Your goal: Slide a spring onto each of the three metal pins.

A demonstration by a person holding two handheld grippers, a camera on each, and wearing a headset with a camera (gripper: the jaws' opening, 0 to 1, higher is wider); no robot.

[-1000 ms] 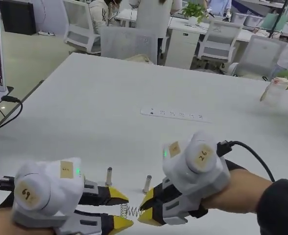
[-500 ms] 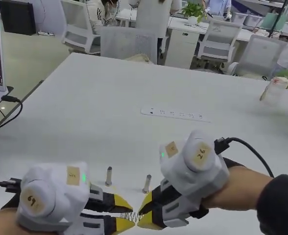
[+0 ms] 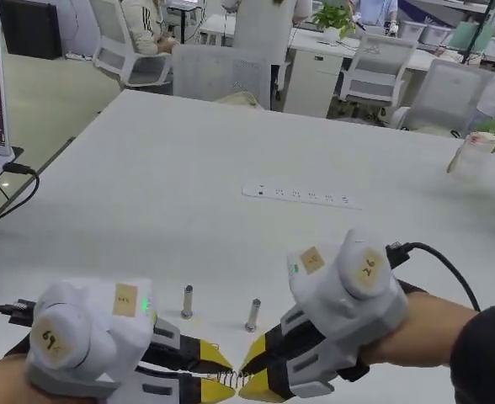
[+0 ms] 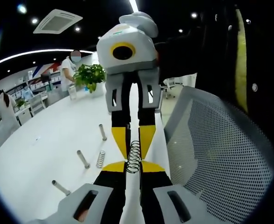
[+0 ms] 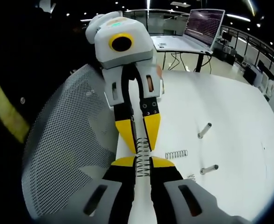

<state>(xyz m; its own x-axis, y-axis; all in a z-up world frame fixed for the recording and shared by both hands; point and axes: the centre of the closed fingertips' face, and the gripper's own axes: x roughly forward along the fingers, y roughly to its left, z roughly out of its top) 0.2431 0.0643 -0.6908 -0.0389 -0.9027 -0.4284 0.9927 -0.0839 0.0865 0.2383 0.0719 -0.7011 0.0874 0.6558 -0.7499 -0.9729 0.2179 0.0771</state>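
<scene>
The left claw [image 3: 220,376] and right claw [image 3: 249,374] meet tip to tip at the table's [image 3: 231,168] near edge, each pinched tight on one end of the same spring [image 4: 133,157]. A left pin [image 3: 187,301] and a right pin [image 3: 252,314] stand just beyond.

Low in the frame, left gripper [image 3: 220,375] and right gripper [image 3: 249,374] faced tip to tip, both pinching one spring [image 3: 234,379].
</scene>
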